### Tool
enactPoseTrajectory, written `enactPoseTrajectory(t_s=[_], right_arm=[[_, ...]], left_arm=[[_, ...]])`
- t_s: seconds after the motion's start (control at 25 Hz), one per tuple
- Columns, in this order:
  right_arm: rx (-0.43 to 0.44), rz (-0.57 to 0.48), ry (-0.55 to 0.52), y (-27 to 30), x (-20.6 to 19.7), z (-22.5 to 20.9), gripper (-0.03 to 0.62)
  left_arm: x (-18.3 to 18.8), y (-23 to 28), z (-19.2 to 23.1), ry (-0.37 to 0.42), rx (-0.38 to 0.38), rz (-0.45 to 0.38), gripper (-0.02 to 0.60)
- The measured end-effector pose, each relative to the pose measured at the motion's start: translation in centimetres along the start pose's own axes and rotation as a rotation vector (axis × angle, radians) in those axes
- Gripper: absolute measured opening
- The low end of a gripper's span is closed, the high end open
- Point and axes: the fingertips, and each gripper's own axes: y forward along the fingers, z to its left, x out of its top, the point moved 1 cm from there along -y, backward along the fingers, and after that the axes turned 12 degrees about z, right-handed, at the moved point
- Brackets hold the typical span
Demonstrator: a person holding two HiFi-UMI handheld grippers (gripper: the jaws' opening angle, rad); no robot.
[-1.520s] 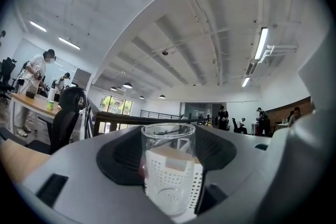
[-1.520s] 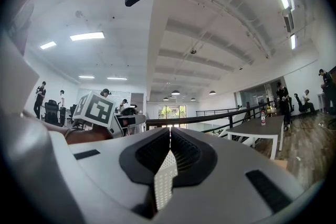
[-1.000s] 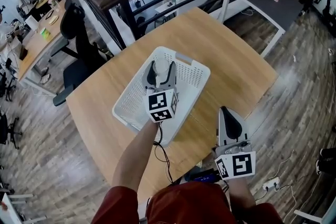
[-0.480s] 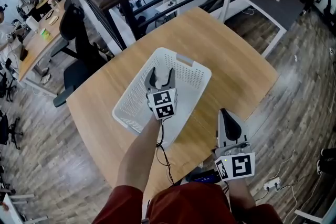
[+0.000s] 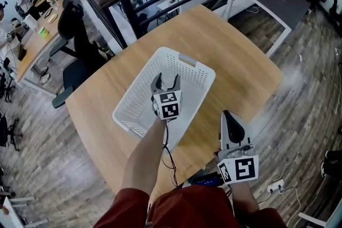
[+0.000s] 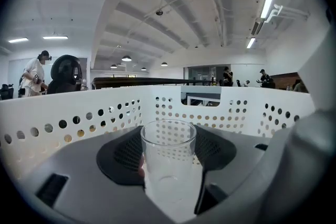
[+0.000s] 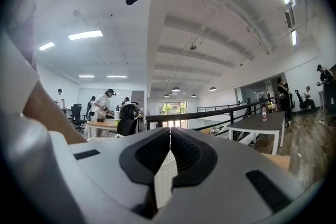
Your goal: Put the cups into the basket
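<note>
Left gripper point(image 5: 166, 81) is down inside the white perforated basket point(image 5: 138, 94), jaws clamped on a clear glass cup point(image 6: 168, 165). Cup is upright between the pads, its rim about level with the far basket wall; can't tell if its base touches the basket floor. Head view barely shows the cup, since the gripper covers it. Basket sits roughly mid-table on the wooden table point(image 5: 235, 61). Right gripper point(image 5: 227, 115) is clenched with nothing in it, pads pressed together, held over the near table edge, to the right of the basket and well apart from it.
</note>
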Motion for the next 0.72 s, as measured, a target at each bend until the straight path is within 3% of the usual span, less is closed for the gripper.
enactPoseTrajectory(t_s=[0.24, 0.4, 0.56, 0.72], right_arm=[[0.006, 0.005, 0.000, 0.2, -0.3, 0.1, 0.011], [0.006, 0.008, 0.002, 0.5, -0.4, 0.2, 0.012], [0.010, 0.012, 0.001, 0.7, -0.4, 0.2, 0.011], [0.013, 0.010, 0.002, 0.7, -0.4, 0.0, 0.012]], left_arm=[[-1.8, 1.0, -0.6, 0.007, -0.019, 0.073, 0.287], [-2.7, 1.5, -1.3, 0.092, -0.008, 0.111, 0.287], [-3.3, 1.9, -1.8, 0.065, -0.039, 0.138, 0.287], [-3.6, 2.1, -2.3, 0.089, -0.034, 0.141, 0.287]])
